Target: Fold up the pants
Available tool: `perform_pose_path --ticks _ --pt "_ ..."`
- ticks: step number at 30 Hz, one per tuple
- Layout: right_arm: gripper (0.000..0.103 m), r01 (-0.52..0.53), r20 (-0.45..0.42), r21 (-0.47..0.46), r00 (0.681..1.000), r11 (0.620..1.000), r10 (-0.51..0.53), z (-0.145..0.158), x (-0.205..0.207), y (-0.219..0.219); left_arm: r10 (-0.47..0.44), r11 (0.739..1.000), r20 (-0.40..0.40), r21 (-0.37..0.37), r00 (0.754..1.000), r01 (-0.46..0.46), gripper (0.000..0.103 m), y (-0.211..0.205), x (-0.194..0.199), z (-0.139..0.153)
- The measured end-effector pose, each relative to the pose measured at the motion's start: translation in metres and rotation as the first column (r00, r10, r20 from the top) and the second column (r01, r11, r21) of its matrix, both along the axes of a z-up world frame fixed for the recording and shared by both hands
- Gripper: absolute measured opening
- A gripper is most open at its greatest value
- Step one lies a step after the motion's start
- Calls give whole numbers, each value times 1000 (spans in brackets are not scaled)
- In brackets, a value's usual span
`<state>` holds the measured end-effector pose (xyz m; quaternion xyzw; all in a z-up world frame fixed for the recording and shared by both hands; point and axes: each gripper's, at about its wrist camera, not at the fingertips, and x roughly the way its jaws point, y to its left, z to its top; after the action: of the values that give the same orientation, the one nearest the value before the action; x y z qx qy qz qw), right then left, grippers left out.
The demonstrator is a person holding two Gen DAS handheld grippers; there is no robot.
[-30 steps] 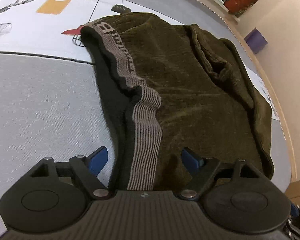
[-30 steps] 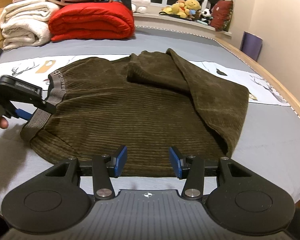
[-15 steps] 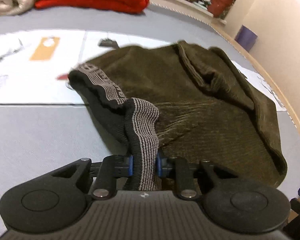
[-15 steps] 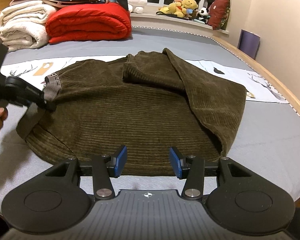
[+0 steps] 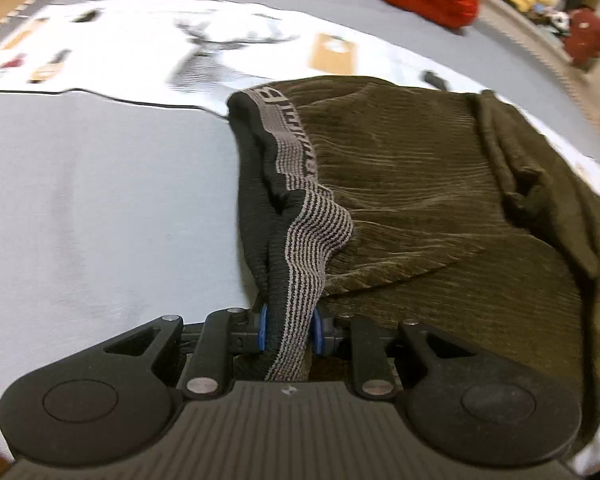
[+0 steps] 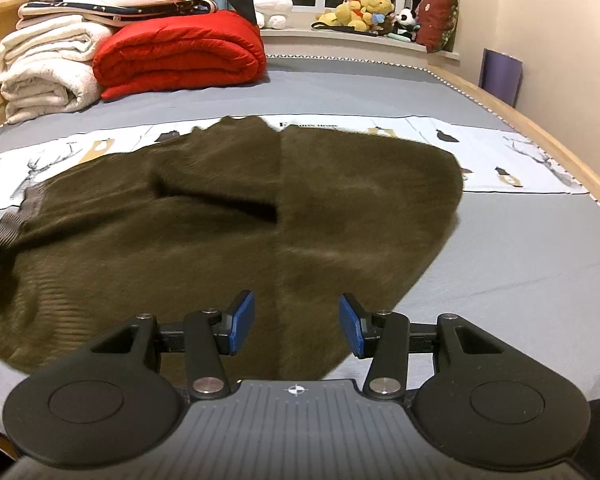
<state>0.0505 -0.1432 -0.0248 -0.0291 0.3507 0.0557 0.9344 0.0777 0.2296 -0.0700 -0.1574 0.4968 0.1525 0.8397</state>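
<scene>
One pair of olive corduroy pants (image 6: 236, 240) lies spread across the bed (image 6: 520, 280), long axis running side to side; the left gripper (image 5: 288, 328) has its fingers clamped on the striped waistband (image 5: 308, 240) at the left end, while the right gripper (image 6: 296, 324), fingers apart and empty, hovers over the near hem.

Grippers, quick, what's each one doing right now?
Left gripper: closed on the pants' striped waistband.
Right gripper: open, holding nothing, above the pants.
</scene>
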Motion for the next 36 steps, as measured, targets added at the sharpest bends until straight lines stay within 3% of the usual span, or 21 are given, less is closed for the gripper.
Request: perform_pose_path --ticks 3,5,6,9,13,17,18,20,21,24,26,28,30,32,33,34,36 --pt "49 -20 1 -1 1000 1000 20 0 0 4 32 999 -46 36 998 -31 30 4 -4 2" --pt "49 -28 2 -5 1000 1000 28 0 1 5 45 996 -89 75 995 -38 45 -1 -5 9" --pt "49 -28 2 -4 1000 1000 28 1 2 4 41 994 -97 105 994 -31 45 -5 -5 19" --pt "49 -19 -1 1 1000 1000 19 1 6 2 -12 971 -13 237 1000 15 50 -19 -7 61" --pt "49 -6 -17 0 1000 1000 6 -3 10 -1 -182 972 131 172 975 158 57 -47 -20 95" --pt "49 -23 -46 -1 999 1000 23 -8 14 0 -271 962 172 76 947 262 56 -79 -37 67" --pt "49 -30 -56 -3 998 1000 30 -9 14 1 -281 960 144 47 949 277 56 -89 -40 50" --pt "49 -50 -79 -13 996 999 49 -14 16 4 -290 957 42 -5 956 291 42 -107 -39 24" --pt "49 -61 -91 -17 994 998 59 -16 17 6 -314 949 31 -24 949 314 42 -116 -38 19" --pt "51 -93 -115 -27 989 995 89 -23 18 12 -423 906 37 19 905 423 42 -139 -34 20" --pt "57 -124 -139 -30 983 992 119 -28 20 19 -455 890 22 -4 890 455 42 -145 -36 13" --pt "62 -158 -166 -51 975 986 148 -35 20 27 -482 875 -23 -60 876 480 42 -148 -36 3" --pt "62 -176 -183 -102 971 979 155 -43 20 35 -526 850 -81 -29 846 526 42 -158 -38 -4" --pt "58 -169 -210 -170 969 971 132 -51 20 39 -569 819 -102 23 816 573 42 -162 -40 -6" --pt "50 -148 -213 -197 971 969 105 -53 21 37 -579 810 -111 32 808 585 42 -165 -42 -5" --pt "39 -115 -212 -203 975 972 71 -52 22 31 -581 809 -114 34 806 587 42 -167 -43 -5" --pt "31 -56 -204 -168 979 984 21 -45 22 16 -574 815 -104 26 812 579 42 -166 -43 -2"
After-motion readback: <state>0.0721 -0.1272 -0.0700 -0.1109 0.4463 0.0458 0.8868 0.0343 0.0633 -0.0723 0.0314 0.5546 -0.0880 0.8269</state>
